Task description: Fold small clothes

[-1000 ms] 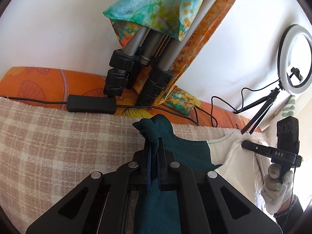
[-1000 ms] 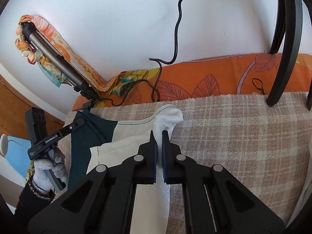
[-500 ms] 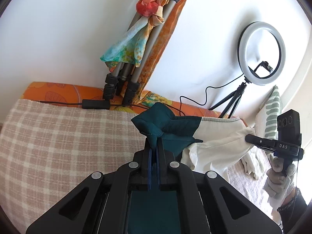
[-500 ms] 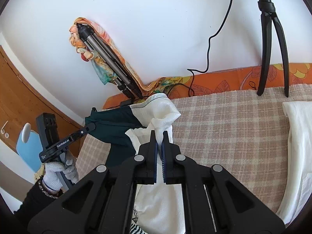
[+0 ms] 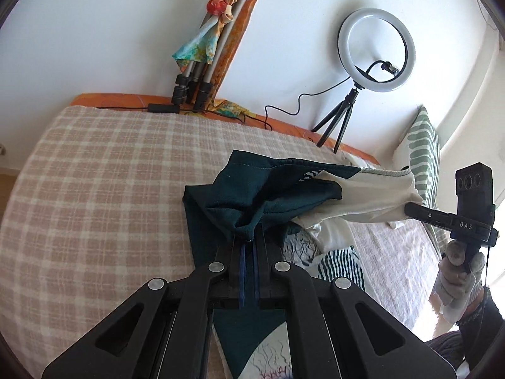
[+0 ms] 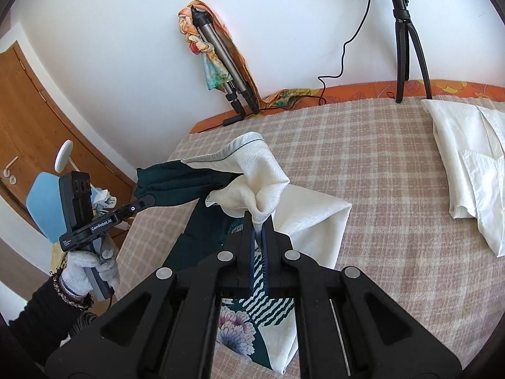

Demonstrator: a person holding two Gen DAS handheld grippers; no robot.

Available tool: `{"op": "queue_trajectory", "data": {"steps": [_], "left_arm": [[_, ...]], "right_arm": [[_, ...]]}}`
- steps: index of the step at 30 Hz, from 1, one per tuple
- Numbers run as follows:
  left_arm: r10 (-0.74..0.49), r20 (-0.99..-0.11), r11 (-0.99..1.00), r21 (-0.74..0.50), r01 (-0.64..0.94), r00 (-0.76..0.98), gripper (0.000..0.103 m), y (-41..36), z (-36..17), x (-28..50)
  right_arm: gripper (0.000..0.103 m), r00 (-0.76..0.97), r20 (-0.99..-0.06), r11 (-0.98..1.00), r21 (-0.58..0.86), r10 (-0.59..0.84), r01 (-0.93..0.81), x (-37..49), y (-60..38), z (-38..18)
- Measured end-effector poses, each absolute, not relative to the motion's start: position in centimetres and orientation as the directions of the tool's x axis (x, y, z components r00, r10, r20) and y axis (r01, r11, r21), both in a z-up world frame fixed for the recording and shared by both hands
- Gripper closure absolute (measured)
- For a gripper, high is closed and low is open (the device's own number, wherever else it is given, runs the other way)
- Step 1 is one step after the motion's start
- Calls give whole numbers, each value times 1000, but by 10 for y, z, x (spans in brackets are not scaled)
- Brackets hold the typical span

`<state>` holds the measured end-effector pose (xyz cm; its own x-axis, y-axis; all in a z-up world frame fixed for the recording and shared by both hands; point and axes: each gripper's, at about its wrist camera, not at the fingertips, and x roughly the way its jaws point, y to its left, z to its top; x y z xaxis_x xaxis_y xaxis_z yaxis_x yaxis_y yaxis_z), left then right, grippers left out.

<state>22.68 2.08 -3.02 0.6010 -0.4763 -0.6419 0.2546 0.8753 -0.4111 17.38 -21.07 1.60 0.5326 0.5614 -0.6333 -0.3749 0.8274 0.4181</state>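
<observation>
A small garment, dark teal on one half and cream on the other with a striped and floral print, hangs between my two grippers above the checked blanket. My left gripper is shut on its teal corner. My right gripper is shut on its cream corner. The garment's lower part drapes down toward the blanket in front of both grippers. The right gripper also shows in the left wrist view, and the left gripper in the right wrist view.
A folded tripod wrapped in a colourful scarf leans on the wall at the back. A ring light on a small tripod stands at the bed's far edge with its cable. A folded white garment lies on the blanket at right. A wooden door is at left.
Both grippers have risen and pulled back from the wall, lifting the garment off the blanket. It now hangs stretched between them, with the print showing below.
</observation>
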Motion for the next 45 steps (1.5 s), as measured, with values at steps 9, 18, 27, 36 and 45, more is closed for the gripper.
{"op": "queue_trajectory", "data": {"steps": [9, 18, 27, 36, 45], "left_arm": [[-421, -722, 902, -268, 339, 549, 101, 4, -61, 154], [-391, -768, 897, -195, 397, 507, 90, 18, -57, 114], [-539, -684, 834, -516, 195, 492, 66, 72, -53, 122], [-735, -579, 621, -783, 9, 352, 70, 54, -98, 143], [-649, -593, 726, -670, 154, 477, 99, 44, -55, 132]], "right_arm": [[98, 531, -726, 886, 244, 437, -395, 101, -208, -38], [88, 526, -764, 896, 151, 373, -417, 62, -230, -42], [43, 463, -679, 819, 519, 569, -246, 71, -279, -54], [43, 346, -675, 742, 662, 652, -106, 91, -277, -104], [95, 357, -607, 693, 693, 710, -200, 78, -258, -78]]}}
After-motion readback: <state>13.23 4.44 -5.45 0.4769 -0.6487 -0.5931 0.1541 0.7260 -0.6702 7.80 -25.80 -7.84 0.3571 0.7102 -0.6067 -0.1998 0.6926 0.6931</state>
